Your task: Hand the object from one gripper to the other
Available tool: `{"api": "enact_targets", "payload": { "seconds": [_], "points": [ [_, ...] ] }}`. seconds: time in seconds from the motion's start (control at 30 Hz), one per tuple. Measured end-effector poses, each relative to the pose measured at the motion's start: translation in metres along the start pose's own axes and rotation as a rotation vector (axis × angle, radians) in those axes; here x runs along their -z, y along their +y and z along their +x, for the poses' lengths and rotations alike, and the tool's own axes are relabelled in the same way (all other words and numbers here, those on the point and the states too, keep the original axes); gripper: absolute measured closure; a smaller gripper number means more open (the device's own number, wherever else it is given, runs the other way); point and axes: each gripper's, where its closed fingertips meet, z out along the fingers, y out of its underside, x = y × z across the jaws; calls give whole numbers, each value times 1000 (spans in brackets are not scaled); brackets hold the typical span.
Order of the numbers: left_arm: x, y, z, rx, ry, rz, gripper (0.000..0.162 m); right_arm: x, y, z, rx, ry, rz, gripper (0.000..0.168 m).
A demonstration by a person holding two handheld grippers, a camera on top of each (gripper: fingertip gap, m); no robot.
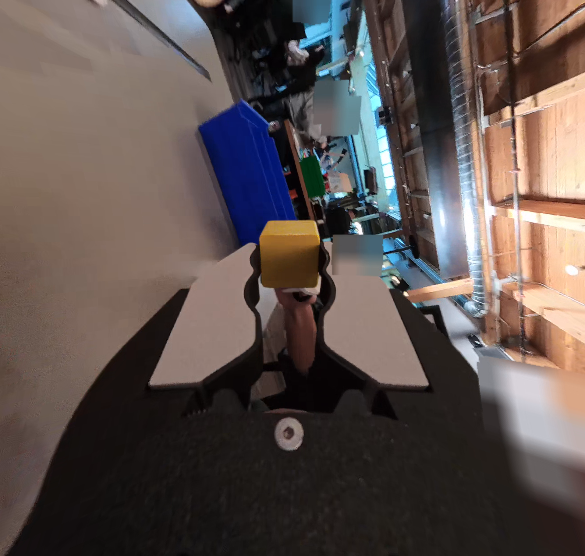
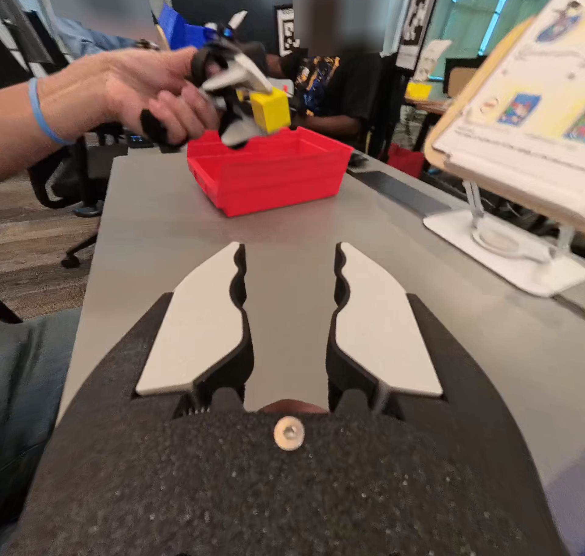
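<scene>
The left gripper (image 1: 289, 260) is clamped on a yellow block (image 1: 288, 254), which sits right at the fingertips, pinched between the two dark wavy pads with its far end poking out past them. That gripper is rolled onto its side, so the grey table (image 1: 95, 192) runs up the left of its view and a blue bin (image 1: 243, 174) stands on the table just beyond the block. From the right wrist view the same gripper (image 2: 253, 113) is held up in a person's hand (image 2: 126, 94), blurred, with the yellow block (image 2: 270, 110) in the air just above the near rim of a red bin (image 2: 269, 177) on the table's far end. The right gripper (image 2: 289, 256) is spread wide with nothing between its fingers, low over the bare grey table (image 2: 190, 218) and well short of the block. A white stand (image 2: 506, 249) holding an illustrated board sits at the right.
</scene>
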Motion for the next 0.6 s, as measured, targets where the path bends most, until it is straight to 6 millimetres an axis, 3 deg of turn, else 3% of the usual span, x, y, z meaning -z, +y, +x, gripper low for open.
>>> {"api": "enact_targets", "payload": {
  "seconds": [0.1, 0.2, 0.43, 0.5, 0.6],
  "points": [
    [-50, 29, 13, 78, 109, -72, 128, -33, -20, 5, 16, -94, 59, 114],
    [-79, 43, 21, 105, 164, -107, 128, -55, -29, 0, -15, -187, 80, 114],
    [-103, 55, 30, 130, 215, -154, 128, -66, -45, 7, -28, -219, 118, 115],
    [-106, 56, 30, 142, 223, -150, 128, -67, -42, 1, -8, -265, 95, 132],
    [-106, 57, 32, 151, 236, -139, 128, -65, -41, 2, 8, -250, 71, 133]
  ]
}}
